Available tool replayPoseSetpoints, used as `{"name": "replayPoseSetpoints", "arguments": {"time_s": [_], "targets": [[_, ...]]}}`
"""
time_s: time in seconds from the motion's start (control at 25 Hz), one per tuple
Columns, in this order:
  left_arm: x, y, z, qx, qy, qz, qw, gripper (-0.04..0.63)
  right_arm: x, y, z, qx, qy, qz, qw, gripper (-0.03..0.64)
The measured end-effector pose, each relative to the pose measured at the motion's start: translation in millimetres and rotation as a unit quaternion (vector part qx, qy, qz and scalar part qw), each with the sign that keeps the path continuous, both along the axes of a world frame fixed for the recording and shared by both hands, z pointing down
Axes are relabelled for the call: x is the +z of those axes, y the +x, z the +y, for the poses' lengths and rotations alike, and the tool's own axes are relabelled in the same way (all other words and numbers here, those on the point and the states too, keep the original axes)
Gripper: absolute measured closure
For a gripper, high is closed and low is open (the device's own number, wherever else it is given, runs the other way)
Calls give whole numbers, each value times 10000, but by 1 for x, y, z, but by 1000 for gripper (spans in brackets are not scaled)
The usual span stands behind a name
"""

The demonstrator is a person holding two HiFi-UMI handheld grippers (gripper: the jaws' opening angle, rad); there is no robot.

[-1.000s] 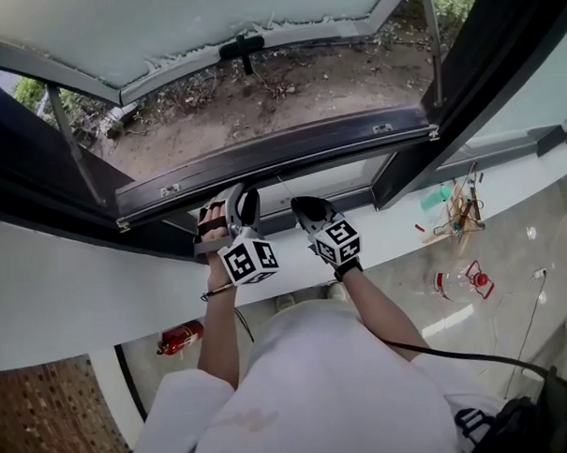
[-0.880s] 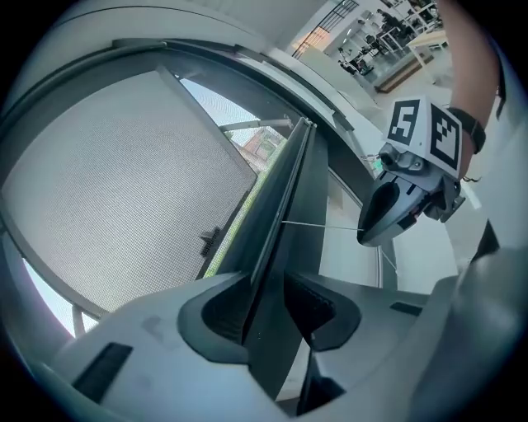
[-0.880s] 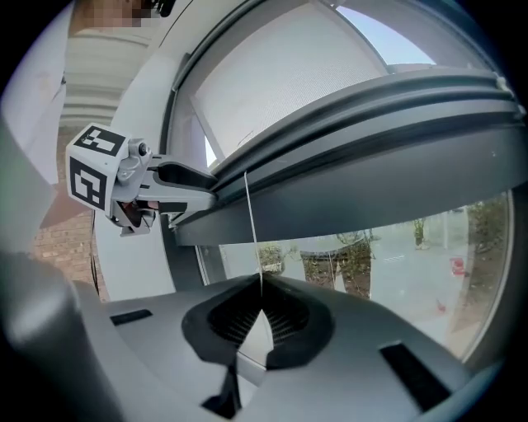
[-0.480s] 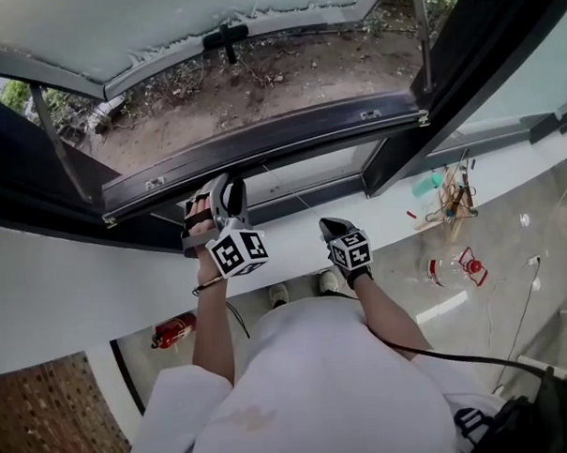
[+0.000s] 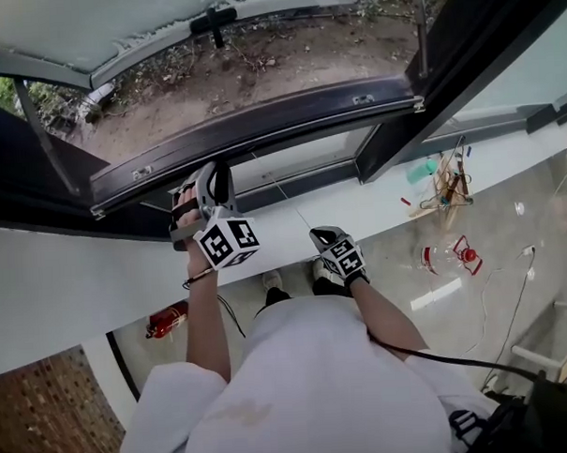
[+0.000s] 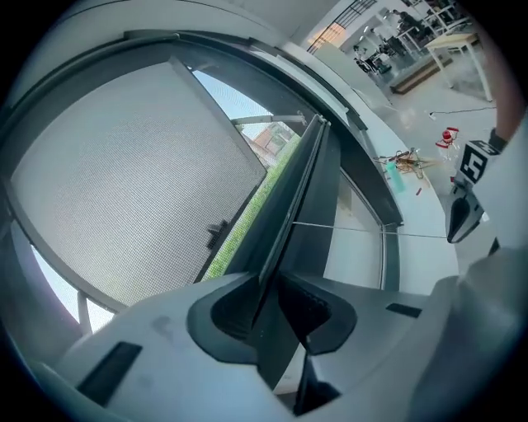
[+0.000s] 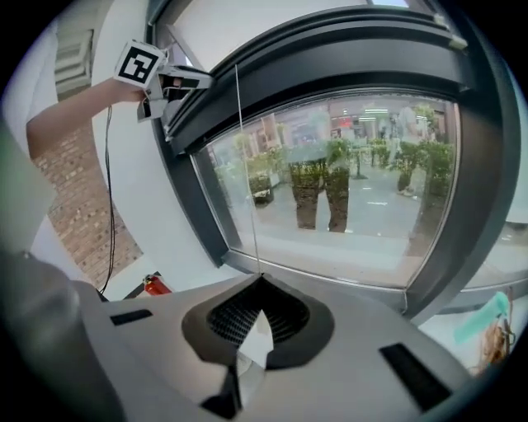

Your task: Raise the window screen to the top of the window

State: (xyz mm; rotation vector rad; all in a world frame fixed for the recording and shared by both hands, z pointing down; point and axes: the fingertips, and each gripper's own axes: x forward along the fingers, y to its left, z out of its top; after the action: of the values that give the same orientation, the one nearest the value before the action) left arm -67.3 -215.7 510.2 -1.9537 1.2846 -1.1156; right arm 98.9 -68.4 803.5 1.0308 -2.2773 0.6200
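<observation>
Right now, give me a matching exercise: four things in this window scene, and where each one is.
Things: 1 left gripper; 2 right gripper; 3 red fire extinguisher; 4 teal object.
Places: A floor below the sill; B shut on the thin cord; C on the sill, right end; D around the dark screen rail.
Pairs: 1-D, 2-B, 3-A, 4-C.
The left jaws have just been closing, rail between them.

No word, number or brand name can be read. The only printed marks are black-and-white square code patterns on the left marker cube (image 5: 230, 242) and the right marker cube (image 5: 343, 257). The red extinguisher (image 5: 166, 320) at near left perhaps bears a label, too small to read.
</observation>
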Motion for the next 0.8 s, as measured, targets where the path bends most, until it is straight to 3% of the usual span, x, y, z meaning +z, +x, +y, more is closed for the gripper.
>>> {"name": "replayPoseSetpoints", "arguments": {"time_s": [0.28,0.52,0.8], "targets": [[1,0,-1,-242,99,130,9996,541,7,-1,-2,152,-122,-160,9997,615],[1,0,-2,-37,64,108,9999,543,14,-14,-1,-52,-168,-134,9998,615],[-5,1,2,-68,-71,1088,9940,541,12,-7,-8,6,-191,-177,9997,615]]}}
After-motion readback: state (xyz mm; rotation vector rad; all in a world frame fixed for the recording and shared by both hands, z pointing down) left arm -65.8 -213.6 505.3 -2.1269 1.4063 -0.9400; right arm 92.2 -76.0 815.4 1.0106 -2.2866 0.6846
